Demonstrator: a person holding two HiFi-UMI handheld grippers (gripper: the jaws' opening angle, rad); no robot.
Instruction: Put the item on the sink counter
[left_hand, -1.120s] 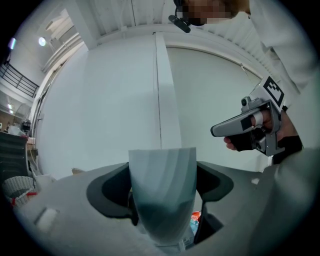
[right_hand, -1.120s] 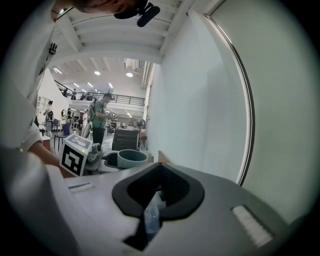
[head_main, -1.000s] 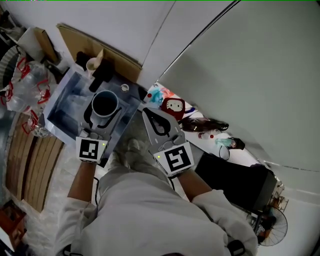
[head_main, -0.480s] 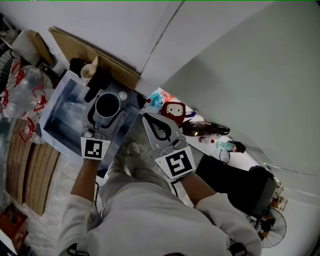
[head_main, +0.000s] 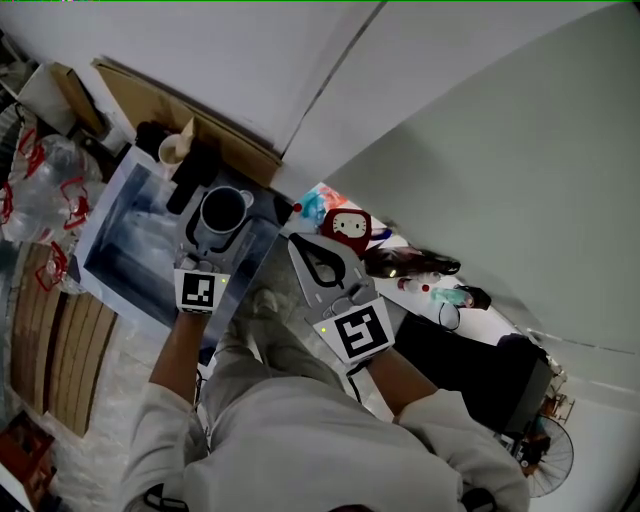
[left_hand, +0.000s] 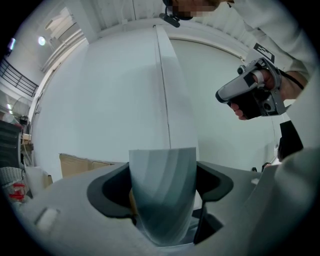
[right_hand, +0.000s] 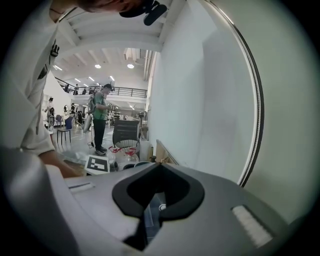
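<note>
We count two claws and one cup. The left claw (head_main: 214, 238) is clamped on a grey cup (head_main: 223, 208) with a dark inside. The cup is upright above the right end of the one steel sink (head_main: 120, 240), just beside the sink's worktop ledge (head_main: 262, 225). We cannot tell whether the cup's base touches anything. The right claw (head_main: 297, 243) is pinched narrow with nothing in it, and it is held off to the right, apart from the cup.

From the head view we also count:
- one sheet of cardboard (head_main: 215, 128) leaning on the wall behind the sink
- one pale paper cup (head_main: 171, 151) next to it
- one red figure (head_main: 347, 228) and one dark bottle (head_main: 410, 263) on the floor to the right

The left gripper view shows what the head view hides. The cup's ribbed wall (left_hand: 162, 210) fills the gap between the two dark jaws, and a hand carries the right gripper (left_hand: 250, 95) at upper right.

Only the right gripper view shows its jaw tips meeting (right_hand: 159, 166), with a sliver of sink showing through the loop below them. It alone shows a hall with one person (right_hand: 100, 120) standing nearby and one dark chair (right_hand: 125, 133).
</note>
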